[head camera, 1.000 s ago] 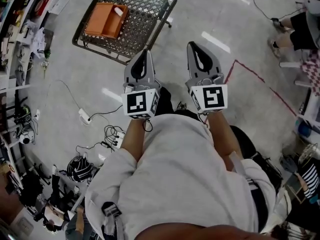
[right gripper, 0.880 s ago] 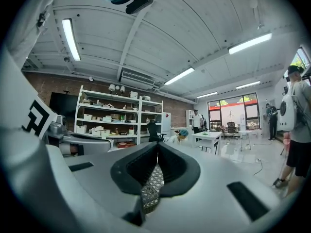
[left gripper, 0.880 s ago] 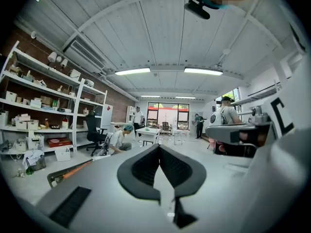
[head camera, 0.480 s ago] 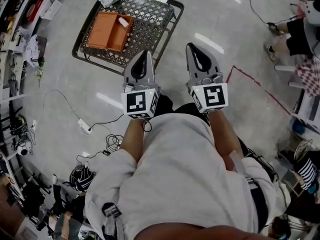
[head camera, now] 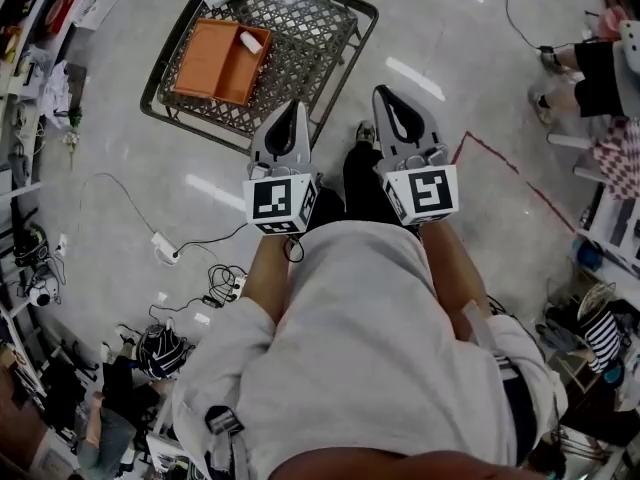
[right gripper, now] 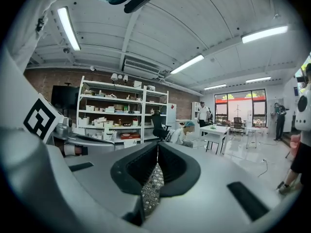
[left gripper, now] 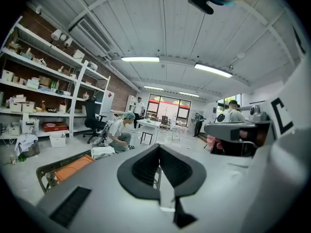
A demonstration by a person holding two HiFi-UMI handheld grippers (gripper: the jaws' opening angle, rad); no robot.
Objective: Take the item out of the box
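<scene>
A person holds the left gripper [head camera: 289, 113] and right gripper [head camera: 385, 98] side by side, both closed tight and empty. At eleven o'clock, well apart, an orange box [head camera: 215, 61] sits on a wire cart [head camera: 310, 43] with a small white cylinder [head camera: 251, 41] inside. This looks like the approach stage. The next move is to step closer and open the jaws.

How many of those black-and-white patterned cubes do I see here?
2. The left cube sits on the left gripper; the right cube sits on the right gripper. None looks hidden.

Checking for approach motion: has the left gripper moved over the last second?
Yes. Against the wire cart on the floor, the left gripper has edged forward; its tip now overlaps the cart's near rim.
</scene>
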